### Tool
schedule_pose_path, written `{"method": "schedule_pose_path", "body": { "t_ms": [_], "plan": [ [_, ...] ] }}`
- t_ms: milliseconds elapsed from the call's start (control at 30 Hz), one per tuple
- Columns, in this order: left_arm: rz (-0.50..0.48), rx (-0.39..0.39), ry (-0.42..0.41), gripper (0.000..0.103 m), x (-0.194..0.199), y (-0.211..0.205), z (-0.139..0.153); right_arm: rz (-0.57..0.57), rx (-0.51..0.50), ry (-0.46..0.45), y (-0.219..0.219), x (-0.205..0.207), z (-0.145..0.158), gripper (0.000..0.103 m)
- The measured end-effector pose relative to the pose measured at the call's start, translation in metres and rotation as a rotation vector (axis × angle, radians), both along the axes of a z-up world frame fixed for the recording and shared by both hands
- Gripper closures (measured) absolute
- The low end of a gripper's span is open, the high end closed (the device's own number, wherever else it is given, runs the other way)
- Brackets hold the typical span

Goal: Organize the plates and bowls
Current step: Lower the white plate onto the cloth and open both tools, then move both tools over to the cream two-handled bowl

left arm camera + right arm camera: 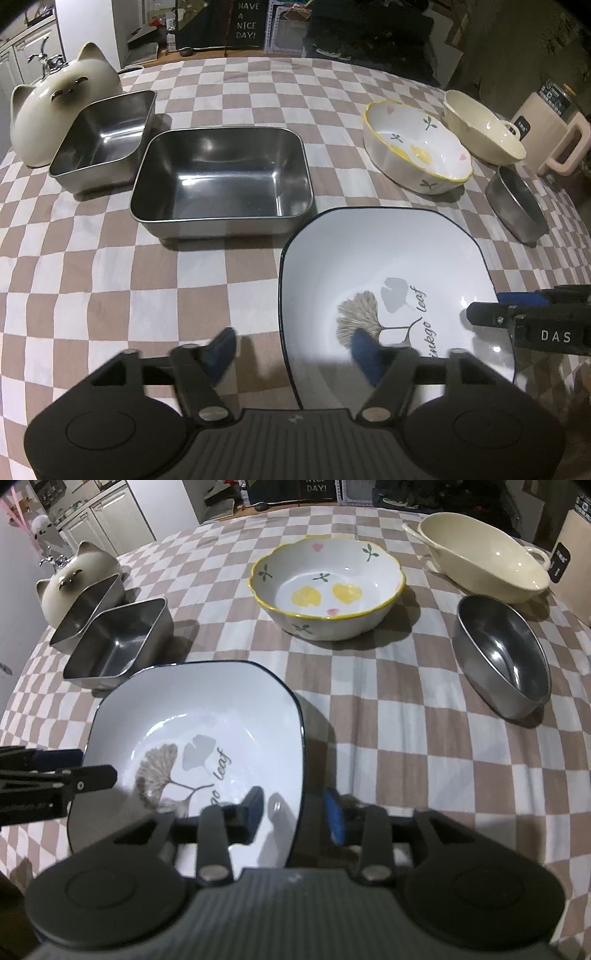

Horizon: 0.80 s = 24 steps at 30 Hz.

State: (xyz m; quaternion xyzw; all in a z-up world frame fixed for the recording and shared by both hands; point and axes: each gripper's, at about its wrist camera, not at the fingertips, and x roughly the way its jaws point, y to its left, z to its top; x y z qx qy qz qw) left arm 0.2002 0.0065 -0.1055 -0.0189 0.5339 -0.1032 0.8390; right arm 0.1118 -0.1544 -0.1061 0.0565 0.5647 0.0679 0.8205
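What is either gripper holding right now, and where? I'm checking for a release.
Nothing. Both grippers straddle opposite rims of the ginkgo plate, fingers open, plate resting on the tablecloth.

This is a home, in the dining part beside a kitchen. A checked tablecloth covers the table. At about ten o'clock stand white cabinets and a tap. At twelve o'clock hangs a "Have a nice day" sign.
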Motion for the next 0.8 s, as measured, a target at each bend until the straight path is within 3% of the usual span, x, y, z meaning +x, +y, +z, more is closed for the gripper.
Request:
{"method": "schedule_pose_path", "body": {
  "t_ms": [33,133,333,533,800],
  "plan": [
    [0.004,-0.003,-0.002,0.02,-0.001,0.001,0.001,0.001,0.002,-0.008,-0.001,-0.001,0.001,0.037],
    [0.022,-0.007,-0.012,0.005,-0.003,0.005,0.002,0.01,0.006,-0.036,-0.002,-0.004,0.006,0.029],
    [0.049,0.002,-0.054,0.0,-0.007,0.01,0.009,-0.004,0.016,-0.078,-0.007,-0.012,0.013,0.0],
    [0.055,-0.018,-0.106,0.0,-0.016,0.007,0.02,0.02,0.004,-0.115,-0.006,-0.02,0.024,0.0],
    [0.045,-0.074,-0.213,0.0,-0.012,-0.008,0.058,0.023,0.002,-0.212,-0.02,-0.027,0.055,0.0]
  ]
}}
